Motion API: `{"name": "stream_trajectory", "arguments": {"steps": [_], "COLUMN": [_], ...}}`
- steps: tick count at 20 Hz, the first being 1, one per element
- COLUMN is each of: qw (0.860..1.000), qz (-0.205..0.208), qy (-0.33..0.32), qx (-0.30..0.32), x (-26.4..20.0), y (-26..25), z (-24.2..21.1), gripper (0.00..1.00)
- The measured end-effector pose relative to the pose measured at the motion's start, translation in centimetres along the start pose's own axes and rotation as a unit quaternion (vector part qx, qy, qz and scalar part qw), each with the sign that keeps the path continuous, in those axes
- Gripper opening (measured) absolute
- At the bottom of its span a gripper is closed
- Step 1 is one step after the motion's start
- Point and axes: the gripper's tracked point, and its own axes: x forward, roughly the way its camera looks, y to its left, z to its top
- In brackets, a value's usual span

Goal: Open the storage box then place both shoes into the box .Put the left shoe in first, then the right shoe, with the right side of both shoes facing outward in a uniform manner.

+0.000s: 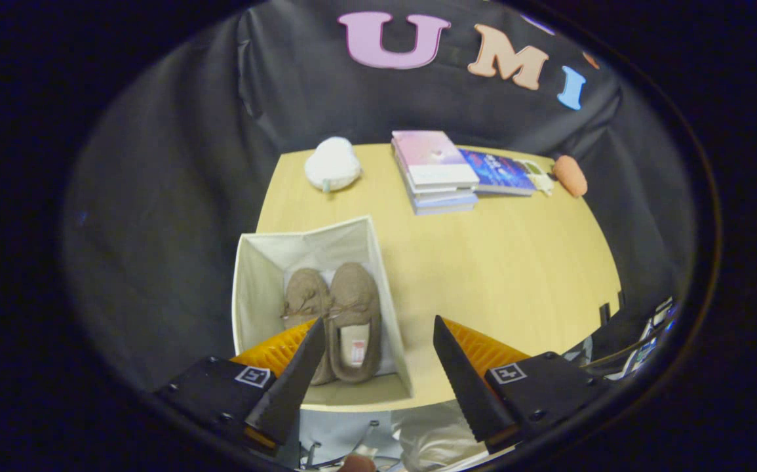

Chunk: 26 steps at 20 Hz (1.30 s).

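Observation:
An open cream fabric storage box (257,275) stands at the near left corner of the wooden table. Two tan slippers lie side by side inside it, toes pointing away from me: one shoe (305,298) on the left, partly hidden by my left finger, and the other shoe (355,314) on the right. My gripper (378,337) hovers above the table's near edge, open, with nothing between its fingers. The left fingertip overlaps the box and the left shoe; the right fingertip is over bare table to the right of the box.
Along the far side of the table (503,262) lie a white round plush (332,164), a stack of books (437,172), a blue book (501,172) and an orange object (569,175). Cables and gear sit off the table's right edge.

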Motion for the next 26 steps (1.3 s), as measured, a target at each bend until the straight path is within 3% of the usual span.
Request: {"name": "stream_trajectory", "arguments": {"steps": [4, 9, 11, 18, 26], "qw": [0.996, 0.984, 0.976, 0.926, 0.878], "qz": [-0.038, -0.04, -0.024, 0.024, 0.049], "qy": [-0.075, -0.176, -0.217, -0.376, -0.476], "qx": [0.005, 0.007, 0.014, 0.011, 0.016], "x": [-1.9, -3.2, -3.7, -8.2, -11.0], "y": [-8.1, -16.0, -17.6, -20.6, -23.2], "z": [4.2, 9.5, 11.5, 17.6, 18.5], "gripper": [1.0, 1.0, 1.0, 1.0, 1.0]}}
